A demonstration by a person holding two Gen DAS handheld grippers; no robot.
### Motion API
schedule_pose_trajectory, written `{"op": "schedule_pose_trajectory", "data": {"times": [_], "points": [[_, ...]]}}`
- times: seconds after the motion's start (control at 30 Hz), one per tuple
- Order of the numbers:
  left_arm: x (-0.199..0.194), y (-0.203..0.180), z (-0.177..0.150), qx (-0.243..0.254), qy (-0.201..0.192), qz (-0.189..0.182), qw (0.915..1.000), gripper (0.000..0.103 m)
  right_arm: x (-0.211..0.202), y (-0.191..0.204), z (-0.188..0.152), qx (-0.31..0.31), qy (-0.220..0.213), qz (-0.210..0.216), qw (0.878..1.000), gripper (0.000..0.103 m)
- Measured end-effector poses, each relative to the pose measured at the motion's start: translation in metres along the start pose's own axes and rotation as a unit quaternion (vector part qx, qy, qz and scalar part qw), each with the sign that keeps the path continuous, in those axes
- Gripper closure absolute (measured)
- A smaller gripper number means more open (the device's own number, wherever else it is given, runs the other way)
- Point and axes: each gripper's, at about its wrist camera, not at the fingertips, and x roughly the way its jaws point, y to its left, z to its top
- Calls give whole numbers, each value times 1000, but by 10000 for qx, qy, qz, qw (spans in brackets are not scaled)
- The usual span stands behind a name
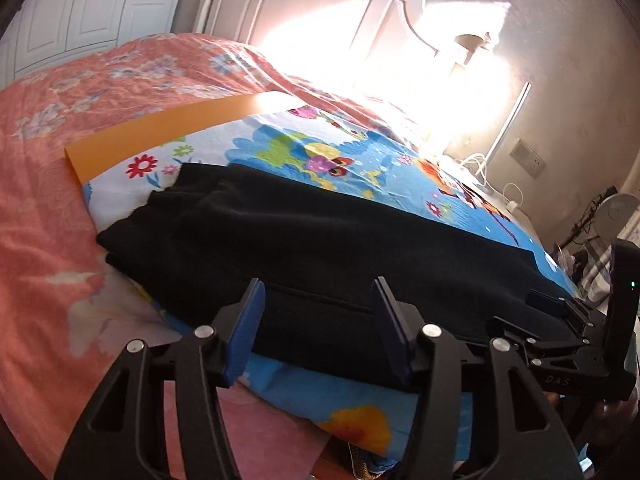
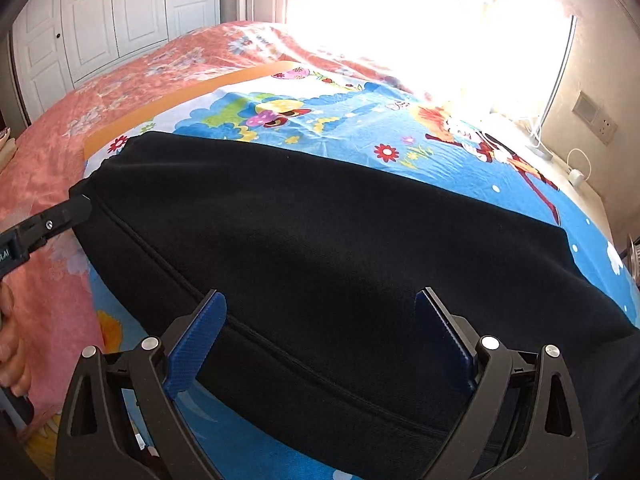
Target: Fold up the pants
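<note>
Black pants lie folded lengthwise on a bright cartoon-print sheet on the bed. They also fill the right wrist view. My left gripper is open, its blue pads over the near edge of the pants. My right gripper is open, straddling the near seam of the pants. The right gripper's body shows at the right edge of the left wrist view. A left gripper fingertip touches the pants' left end in the right wrist view.
A pink floral bedspread covers the bed. An orange board lies under the sheet's far edge. A white headboard, white wardrobe doors, and cables by the wall stand beyond. Strong sunlight washes out the far side.
</note>
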Motion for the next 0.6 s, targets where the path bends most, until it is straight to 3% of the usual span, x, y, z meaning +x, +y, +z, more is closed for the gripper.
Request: {"op": "schedule_pose_trajectory", "data": {"times": [0.07,0.17,0.37,0.6], "points": [[19,-26,-5,315,208,-81,9993,62,8,-9,-1,140,231,42,9996,10],[50,-38,-18,463,696,417,9956,66,26,-12,-11,173,704,396,9966,10],[48,-35,-22,475,788,1004,9907,60,19,-4,-13,-50,548,309,9980,10],[43,-30,-22,504,797,1427,9853,60,23,3,23,-209,374,326,9985,11]]}}
